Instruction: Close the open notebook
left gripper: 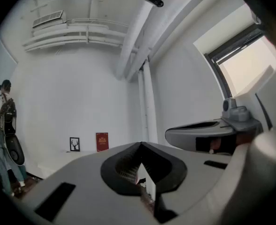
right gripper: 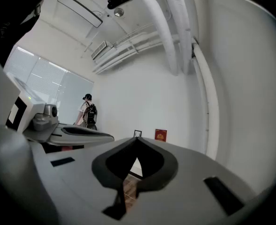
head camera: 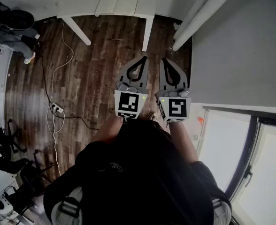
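The left tongs (head camera: pixel 144 58) are fully closed. In the left gripper view their grey plastic arms curve in around a dark, ribbed-lined hollow and the tips (left gripper: pixel 140 144) meet in a point with nothing between them. The right tongs (head camera: pixel 164 59) are closed the same way: their tips (right gripper: pixel 137 138) touch above a smooth black teardrop opening, and they hold nothing. Both are held level and side by side, close but apart, over the dark wood plank floor (head camera: pixel 100 64). Each carries a white cube printed with a black square marker.

The open notebook (head camera: pixel 117 4) with white paper pages lies flat on the white surface (head camera: pixel 146 8) at the top of the head view. It is well ahead of both tongs, and neither touches it. The surface stands on slanted white legs (head camera: pixel 77 30).

Thick white round pipes (head camera: pixel 199 15) run along the pale wall to the right. A thin white cable (head camera: pixel 58 69) trails across the floor to a white power strip (head camera: pixel 57 108).

Against the far white wall the gripper views show a small black-framed picture (left gripper: pixel 74 144) and a red card (left gripper: pixel 102 141) standing just beside each other. A person with a dark backpack (left gripper: pixel 4 125) stands off to the left.
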`<state>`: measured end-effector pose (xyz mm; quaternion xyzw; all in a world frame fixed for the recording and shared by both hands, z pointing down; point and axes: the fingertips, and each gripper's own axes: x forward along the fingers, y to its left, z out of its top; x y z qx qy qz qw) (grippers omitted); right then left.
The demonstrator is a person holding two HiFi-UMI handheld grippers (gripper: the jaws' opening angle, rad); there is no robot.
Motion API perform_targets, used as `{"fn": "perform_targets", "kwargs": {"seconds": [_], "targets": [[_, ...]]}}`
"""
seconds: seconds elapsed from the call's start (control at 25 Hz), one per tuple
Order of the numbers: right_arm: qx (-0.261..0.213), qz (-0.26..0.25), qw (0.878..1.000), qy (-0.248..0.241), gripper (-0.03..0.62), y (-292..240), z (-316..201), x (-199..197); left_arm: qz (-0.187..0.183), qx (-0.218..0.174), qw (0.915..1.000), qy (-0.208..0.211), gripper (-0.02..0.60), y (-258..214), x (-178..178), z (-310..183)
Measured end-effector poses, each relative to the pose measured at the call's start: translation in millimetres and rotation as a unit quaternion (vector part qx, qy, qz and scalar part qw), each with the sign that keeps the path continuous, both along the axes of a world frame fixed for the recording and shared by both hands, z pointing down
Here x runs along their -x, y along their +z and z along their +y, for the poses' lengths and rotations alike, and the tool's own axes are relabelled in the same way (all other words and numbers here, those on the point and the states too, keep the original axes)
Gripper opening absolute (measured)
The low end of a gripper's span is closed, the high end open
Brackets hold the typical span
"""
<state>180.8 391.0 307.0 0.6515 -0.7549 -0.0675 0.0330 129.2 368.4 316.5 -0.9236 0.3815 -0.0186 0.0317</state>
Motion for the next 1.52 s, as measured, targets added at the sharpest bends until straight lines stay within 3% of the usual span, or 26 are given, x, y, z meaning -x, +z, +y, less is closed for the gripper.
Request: {"fn": "perform_targets", "kwargs": {"seconds": [0.24, 0.56, 0.84, 1.04, 1.24, 1.52], "targets": [[-0.010, -0.009, 0.999, -0.037, 0.021, 0.2, -11.3, 42.4, 0.010, 0.017, 0.9994, -0.028, 0.000, 6.5, 41.8, -7.6], [0.054, -0.019, 0.991, -0.119, 0.021, 31.6, -38.2, 128.5, 0.006, 0.050, 0.9947, -0.090, 0.000, 27.5, 122.8, -25.9], [0.068, -0.008, 0.984, -0.163, 0.021, 51.7, -63.2, 204.0, 0.010, 0.065, 0.9879, -0.141, 0.000, 40.0, 203.4, -40.9], [0.065, -0.006, 0.981, -0.181, 0.021, 55.6, -88.5, 253.4, 0.014, 0.081, 0.9850, -0.152, 0.000, 48.7, 250.2, -59.4], [0.076, 0.000, 0.983, -0.169, 0.021, 57.9, -102.2, 272.4, 0.020, 0.086, 0.9871, -0.134, 0.000, 51.1, 262.1, -75.2], [0.080, 0.004, 0.989, -0.122, 0.021, 52.5, -124.0, 242.4, 0.015, 0.098, 0.9898, -0.103, 0.000, 61.2, 243.2, -99.6]]}}
